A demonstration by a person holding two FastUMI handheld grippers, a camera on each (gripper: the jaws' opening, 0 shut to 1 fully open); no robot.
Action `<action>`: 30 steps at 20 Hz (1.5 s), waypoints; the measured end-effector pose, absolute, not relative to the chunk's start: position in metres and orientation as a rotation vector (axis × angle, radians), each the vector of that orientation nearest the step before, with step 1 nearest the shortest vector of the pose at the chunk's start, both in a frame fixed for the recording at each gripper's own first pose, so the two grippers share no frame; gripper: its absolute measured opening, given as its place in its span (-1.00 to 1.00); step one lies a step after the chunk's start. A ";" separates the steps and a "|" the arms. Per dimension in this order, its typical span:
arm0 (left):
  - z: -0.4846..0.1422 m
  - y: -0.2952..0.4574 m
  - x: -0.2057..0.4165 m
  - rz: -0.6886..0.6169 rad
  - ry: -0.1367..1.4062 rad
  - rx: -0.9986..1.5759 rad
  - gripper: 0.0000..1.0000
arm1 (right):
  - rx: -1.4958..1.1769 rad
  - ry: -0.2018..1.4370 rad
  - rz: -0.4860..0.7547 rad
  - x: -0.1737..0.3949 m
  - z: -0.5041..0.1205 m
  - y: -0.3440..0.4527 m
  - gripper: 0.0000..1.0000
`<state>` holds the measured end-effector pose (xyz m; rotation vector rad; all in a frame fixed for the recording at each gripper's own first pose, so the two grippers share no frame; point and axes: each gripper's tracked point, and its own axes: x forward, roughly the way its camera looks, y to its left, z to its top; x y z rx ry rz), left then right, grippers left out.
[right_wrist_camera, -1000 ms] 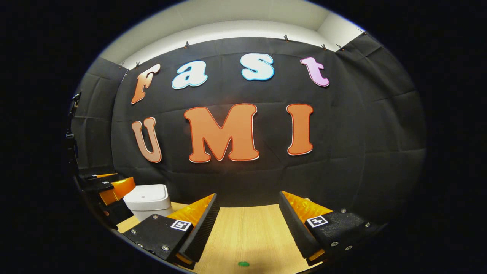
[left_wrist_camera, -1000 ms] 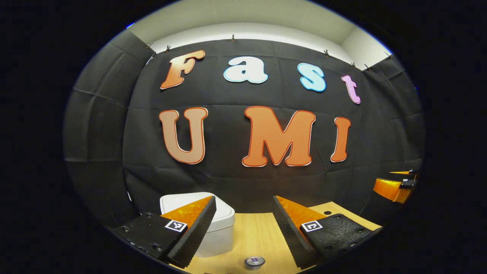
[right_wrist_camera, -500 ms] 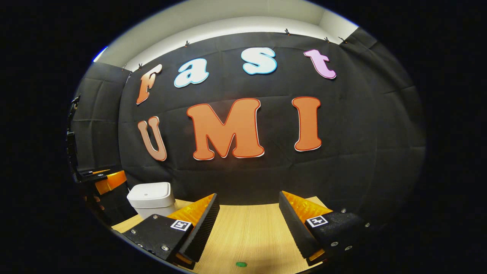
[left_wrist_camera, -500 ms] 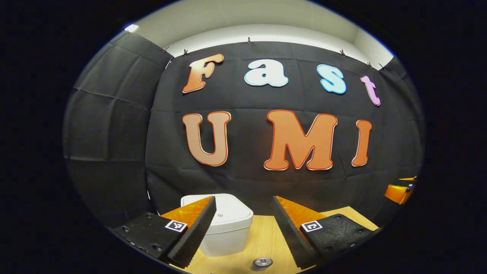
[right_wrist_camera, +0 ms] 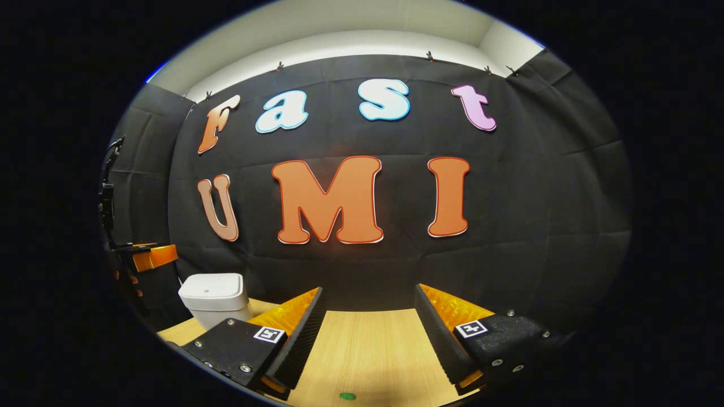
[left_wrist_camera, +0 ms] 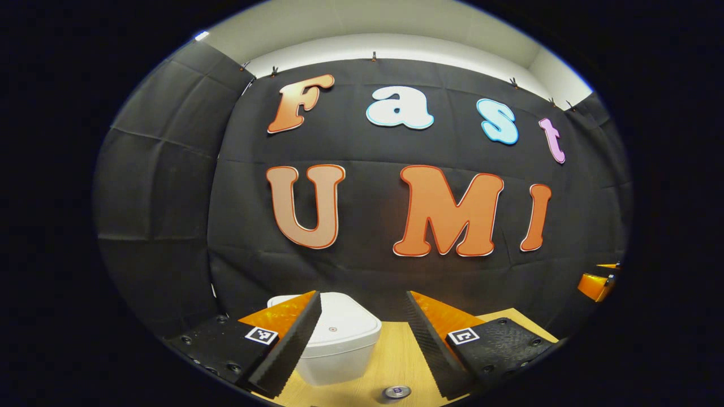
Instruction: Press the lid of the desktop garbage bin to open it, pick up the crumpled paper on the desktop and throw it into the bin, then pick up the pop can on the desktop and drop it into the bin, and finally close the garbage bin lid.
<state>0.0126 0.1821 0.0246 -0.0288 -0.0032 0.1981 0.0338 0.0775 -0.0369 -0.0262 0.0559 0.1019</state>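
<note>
With its lid down, the white garbage bin (left_wrist_camera: 339, 345) is sitting on the wooden surface (left_wrist_camera: 396, 356) just ahead of the released left hand-held gripper (left_wrist_camera: 362, 330), which I judge should be pressing squarely downward near the lid's centre (left_wrist_camera: 332, 329).

Plain white plastic bin (left_wrist_camera: 339, 345) with a closed lid (left_wrist_camera: 342, 325), one tiny dark dot at the lid's centre. Pale tan wooden desk (left_wrist_camera: 396, 356) with fine straight grain. Small silvery top of a metal pop can (left_wrist_camera: 396, 391), purplish at its middle. Tiny bright green speck (right_wrist_camera: 347, 396) on the same light wood. Matte black cloth wall (right_wrist_camera: 537, 198), creased into faint squares. Off-white band of ceiling (right_wrist_camera: 362, 28) above.
</note>
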 end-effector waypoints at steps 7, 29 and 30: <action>0.030 0.202 0.011 0.222 -0.009 -0.026 0.86 | -0.026 0.053 0.089 0.028 -0.037 0.083 0.87; 0.047 0.194 0.011 0.121 -0.013 0.061 -1.00 | -0.039 0.040 0.087 0.020 -0.028 0.094 0.88; 0.049 0.194 0.014 0.106 0.001 0.068 -1.00 | -0.039 0.043 0.087 0.021 -0.028 0.094 0.87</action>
